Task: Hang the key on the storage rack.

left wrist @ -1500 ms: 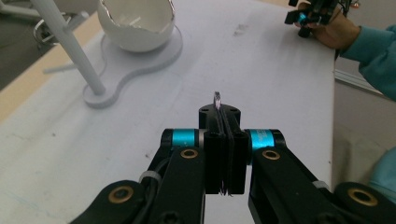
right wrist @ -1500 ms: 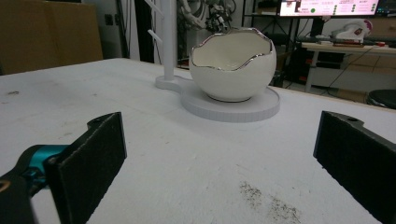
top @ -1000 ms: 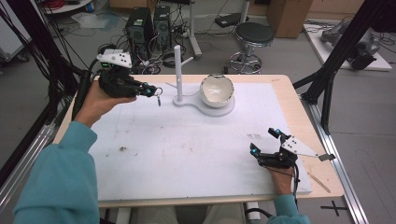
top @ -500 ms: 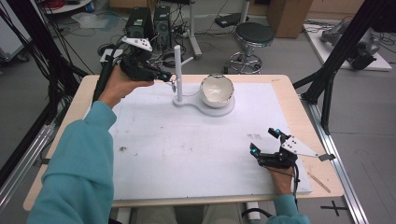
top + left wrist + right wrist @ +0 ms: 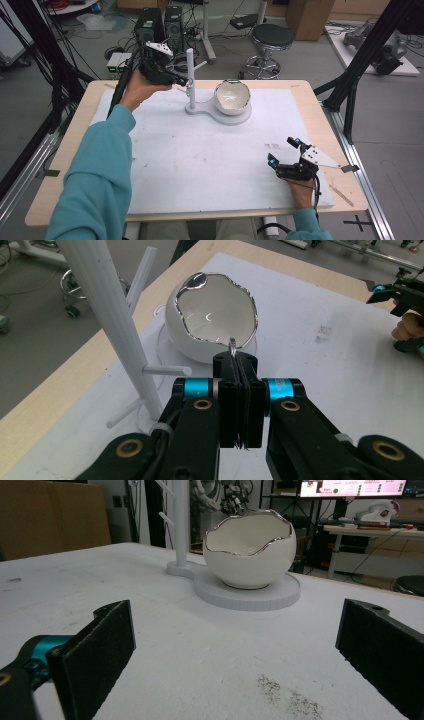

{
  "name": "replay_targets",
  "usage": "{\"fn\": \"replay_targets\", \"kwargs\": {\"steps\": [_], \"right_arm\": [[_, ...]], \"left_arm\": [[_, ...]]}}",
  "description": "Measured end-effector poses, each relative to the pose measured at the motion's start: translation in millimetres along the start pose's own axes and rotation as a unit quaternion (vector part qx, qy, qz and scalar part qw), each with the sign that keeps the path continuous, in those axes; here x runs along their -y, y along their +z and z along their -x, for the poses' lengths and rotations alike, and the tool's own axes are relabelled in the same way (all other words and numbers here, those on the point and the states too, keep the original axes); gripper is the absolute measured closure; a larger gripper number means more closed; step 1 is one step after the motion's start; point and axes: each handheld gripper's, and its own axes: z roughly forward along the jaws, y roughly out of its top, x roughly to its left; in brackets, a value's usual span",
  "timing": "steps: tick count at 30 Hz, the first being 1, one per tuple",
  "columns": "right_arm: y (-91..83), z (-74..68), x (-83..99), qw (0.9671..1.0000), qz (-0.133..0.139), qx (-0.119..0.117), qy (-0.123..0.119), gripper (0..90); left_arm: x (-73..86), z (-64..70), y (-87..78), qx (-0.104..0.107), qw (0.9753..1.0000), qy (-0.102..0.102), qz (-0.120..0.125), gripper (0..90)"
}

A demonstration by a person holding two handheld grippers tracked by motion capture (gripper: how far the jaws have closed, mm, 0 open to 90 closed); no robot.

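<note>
A white stand (image 5: 190,75) with thin side pegs rises from a flat white base (image 5: 241,119) at the table's far middle. An egg-shaped white bowl (image 5: 232,95) with a jagged silver rim sits on that base. My left gripper (image 5: 186,82) is held up just left of the stand's pole. In the left gripper view the gripper (image 5: 235,360) is shut on a small silver ring (image 5: 232,344), with a peg (image 5: 165,370) to its left and the bowl (image 5: 215,315) beyond. My right gripper (image 5: 283,151) rests open near the front right; its view (image 5: 240,645) faces the bowl (image 5: 250,545) and stand (image 5: 180,520).
A white mat (image 5: 200,155) covers most of the wooden table. A thin wooden stick (image 5: 342,195) lies by the right edge. Black frame legs (image 5: 350,90) stand right of the table; a stool (image 5: 272,37) and computer towers (image 5: 160,22) stand behind it.
My left gripper has moved away from the person and to the right, ending close against the stand's pole, still shut on the small ring. The right gripper has stayed in place.
</note>
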Motion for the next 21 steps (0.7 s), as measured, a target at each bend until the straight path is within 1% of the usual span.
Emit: {"fn": "replay_targets", "kwargs": {"steps": [1,2,4,7,8,10,11,15,21], "right_arm": [[0.0,0.0,0.0,1.0,0.0,0.0,0.0,1.7],[0.0,-0.1,0.0,1.0,0.0,0.0,0.001,1.7],[0.0,-0.2,-0.1,1.0,0.0,0.0,0.0,1.7],[0.0,-0.1,0.0,1.0,0.0,0.0,0.0,1.7],[0.0,-0.1,-0.1,1.0,0.0,0.0,0.0,1.7],[0.0,-0.1,0.0,1.0,0.0,0.0,0.0,1.7],[0.0,-0.1,0.0,1.0,0.0,0.0,0.001,1.7],[0.0,0.0,0.0,1.0,0.0,-0.001,0.001,1.7],[0.0,0.9,0.0,1.0,0.0,0.0,0.002,1.7]], "left_arm": [[0.5,-0.6,2.1,0.003,1.0,-0.003,0.0,88.2],[0.8,-1.7,3.7,0.001,1.0,0.0,-0.004,88.3],[1.7,-2.7,7.8,0.001,1.0,-0.004,-0.005,88.3],[2.6,-5.0,12.6,0.0,0.9999,-0.004,-0.011,88.3],[3.0,-5.5,14.5,-0.003,0.9999,-0.005,-0.012,88.3],[4.1,-7.5,18.2,0.0,0.9999,-0.008,-0.015,88.2],[4.6,-8.2,20.5,-0.002,0.9998,-0.011,-0.016,88.2],[5.9,-10.8,26.4,0.0,0.9996,-0.016,-0.021,88.2],[8.1,-15.6,32.8,-0.002,0.9994,-0.018,-0.028,88.2]]}}
